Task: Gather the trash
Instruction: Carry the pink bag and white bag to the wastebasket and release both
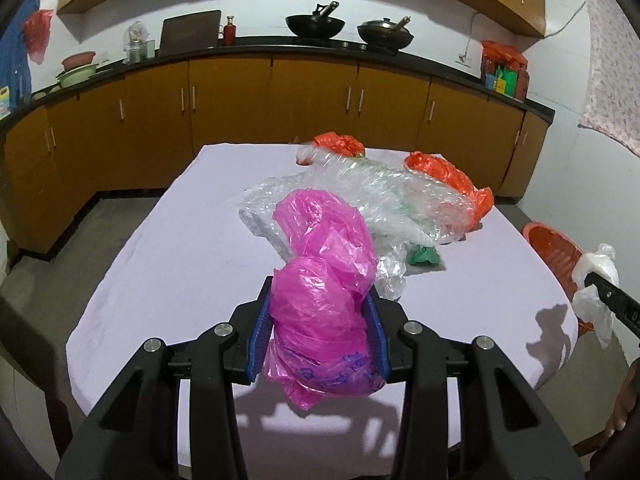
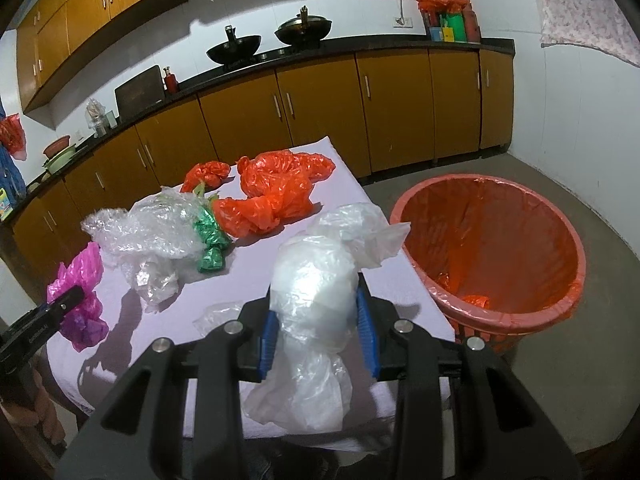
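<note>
My left gripper [image 1: 320, 300] is shut on a crumpled pink plastic bag [image 1: 324, 280] and holds it above the near part of the table; it also shows in the right wrist view [image 2: 76, 300]. My right gripper [image 2: 318, 300] is shut on a white translucent plastic bag [image 2: 312, 300], held above the table's right edge; it also shows in the left wrist view [image 1: 596, 284]. An orange trash bin [image 2: 500, 248] with an orange liner stands on the floor just right of the table. Clear bubble wrap [image 2: 148, 224], a green bag [image 2: 210, 240] and orange bags [image 2: 276, 188] lie on the table.
The table has a pale lilac cloth [image 1: 180, 260]. A small clear bag [image 2: 216, 316] lies near my right gripper. Brown kitchen cabinets [image 1: 232, 112] and a dark counter with two woks [image 1: 316, 24] stand behind the table. Grey floor surrounds the table.
</note>
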A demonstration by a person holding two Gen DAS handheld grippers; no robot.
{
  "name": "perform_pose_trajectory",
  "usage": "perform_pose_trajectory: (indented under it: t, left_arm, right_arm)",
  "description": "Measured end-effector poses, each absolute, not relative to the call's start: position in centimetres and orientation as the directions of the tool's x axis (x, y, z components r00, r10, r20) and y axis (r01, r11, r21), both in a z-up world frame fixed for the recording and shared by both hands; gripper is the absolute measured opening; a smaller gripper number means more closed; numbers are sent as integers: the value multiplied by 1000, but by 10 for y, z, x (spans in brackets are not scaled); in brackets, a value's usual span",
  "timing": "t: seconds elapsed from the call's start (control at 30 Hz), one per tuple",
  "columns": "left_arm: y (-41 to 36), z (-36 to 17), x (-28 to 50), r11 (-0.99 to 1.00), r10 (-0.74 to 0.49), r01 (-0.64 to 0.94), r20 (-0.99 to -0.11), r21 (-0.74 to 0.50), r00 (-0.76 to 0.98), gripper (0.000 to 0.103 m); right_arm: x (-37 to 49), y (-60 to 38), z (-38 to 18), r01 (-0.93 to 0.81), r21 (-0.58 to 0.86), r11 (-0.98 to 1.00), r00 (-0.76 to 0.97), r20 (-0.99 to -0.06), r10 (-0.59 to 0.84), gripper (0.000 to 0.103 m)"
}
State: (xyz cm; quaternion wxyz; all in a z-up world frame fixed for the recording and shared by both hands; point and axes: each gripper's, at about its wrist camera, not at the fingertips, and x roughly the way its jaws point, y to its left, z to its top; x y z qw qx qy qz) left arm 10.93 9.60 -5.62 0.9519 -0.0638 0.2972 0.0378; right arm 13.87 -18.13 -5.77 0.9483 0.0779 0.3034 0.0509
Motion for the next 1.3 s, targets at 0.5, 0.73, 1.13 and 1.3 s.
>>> perform_pose_trajectory:
  t: [0.5,0.73,1.13,1.3]
  left_arm:
    - [97,-23,98,984,50,-125,-484,-123,873,42]
    - [59,-3,105,992,-49,-8,-439,-126,897,42]
    - [-18,1,131,968,-248,205,-437,-145,864,42]
    - [-52,1,143,947,-321,287,-440,-143,839,42]
  right_arm:
    - [120,-196,-43,-26,176,984,844,-524,116,35]
    - [109,-215,-35,23,143,990,866,-497,51,35]
    - [101,-271,-28,160,124,979,881,-465,-85,35]
    - [105,-292,-27,199,137,970,881,-458,-116,35]
